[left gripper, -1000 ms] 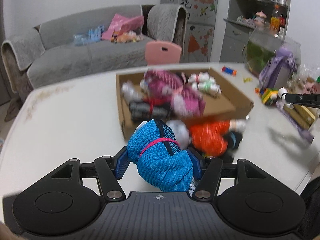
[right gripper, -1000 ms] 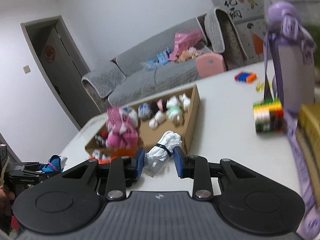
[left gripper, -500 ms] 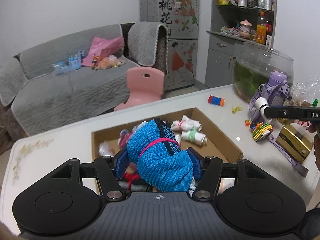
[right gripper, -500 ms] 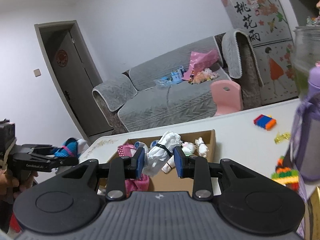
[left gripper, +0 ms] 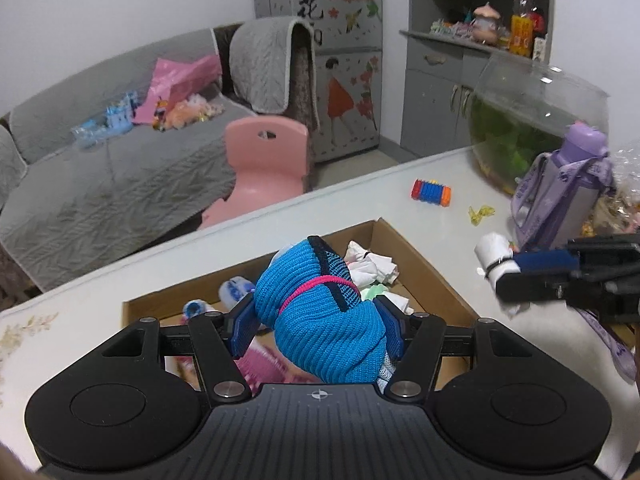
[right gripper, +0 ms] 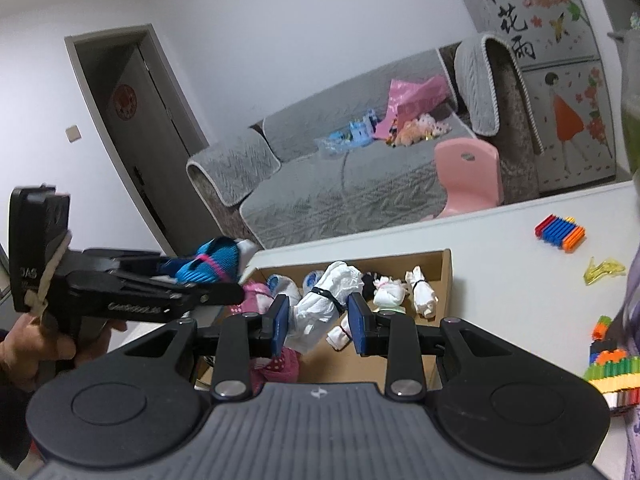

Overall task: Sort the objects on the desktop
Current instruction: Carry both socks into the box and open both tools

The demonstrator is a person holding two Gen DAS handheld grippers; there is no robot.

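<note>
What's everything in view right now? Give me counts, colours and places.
cardboard box: one, brown, on table, holding rolled socks
table: one, white
block strip: one, blue and orange, on table
yellow clip: one, on table
purple bottle: one, beside fishbowl
fishbowl: one, clear, table's far corner
pink chair: one, behind table
sofa: one, grey
left tool: grips blue sock roll
right tool: grips white sock roll

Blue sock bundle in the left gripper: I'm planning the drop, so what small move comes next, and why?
Probably lower it a little and let go. The left gripper grips the blue sock bundle above the cardboard box, where other rolled socks already lie. The right gripper holds a white bundle nearby.
</note>
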